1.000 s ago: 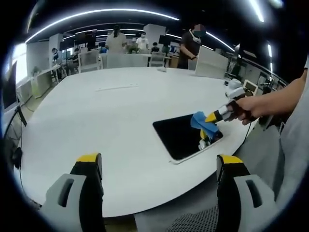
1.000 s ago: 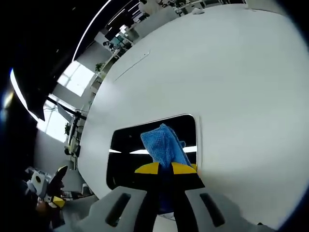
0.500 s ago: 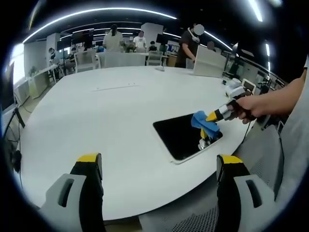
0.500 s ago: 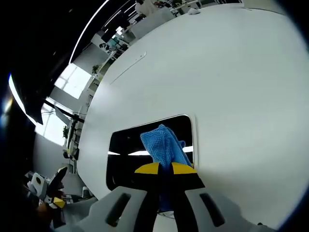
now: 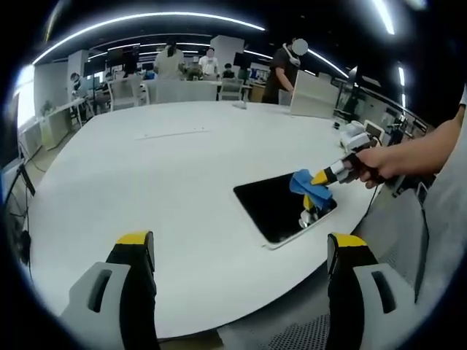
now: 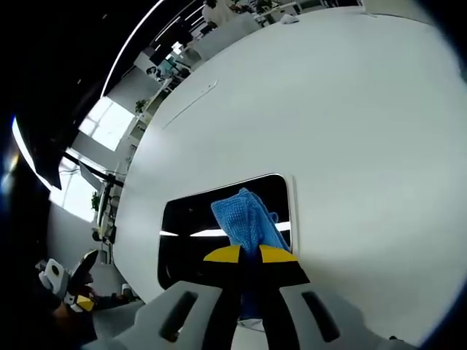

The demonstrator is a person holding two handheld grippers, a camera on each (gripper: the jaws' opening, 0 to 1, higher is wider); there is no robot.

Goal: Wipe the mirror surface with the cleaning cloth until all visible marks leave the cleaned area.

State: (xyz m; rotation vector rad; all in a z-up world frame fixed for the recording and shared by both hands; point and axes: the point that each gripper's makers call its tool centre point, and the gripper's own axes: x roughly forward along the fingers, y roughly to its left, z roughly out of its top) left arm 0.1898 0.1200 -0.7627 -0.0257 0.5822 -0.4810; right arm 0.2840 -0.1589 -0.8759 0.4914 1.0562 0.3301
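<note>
— Edges, room?
— Dark rectangular mirror (image 5: pixel 283 206) flat near the rounded edge of a broad white table (image 5: pixel 146 175), chairs beyond the far rim; wide bare tabletop around it.
— Cloth?
— Blue, nubbly cleaning cloth (image 6: pixel 248 222), folded, pinched between the closed jaws of the right gripper (image 6: pixel 249 254), pressed on the glossy glass near its corner.
— Other side?
— Left gripper (image 5: pixel 241 244) spread wide, holding nothing, well apart from the mirror.

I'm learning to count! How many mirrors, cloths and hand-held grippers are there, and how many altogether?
Mirror: 1
Blue cloth: 1
Hand-held grippers: 2, the left hand-held gripper and the right hand-held gripper
Total: 4
</note>
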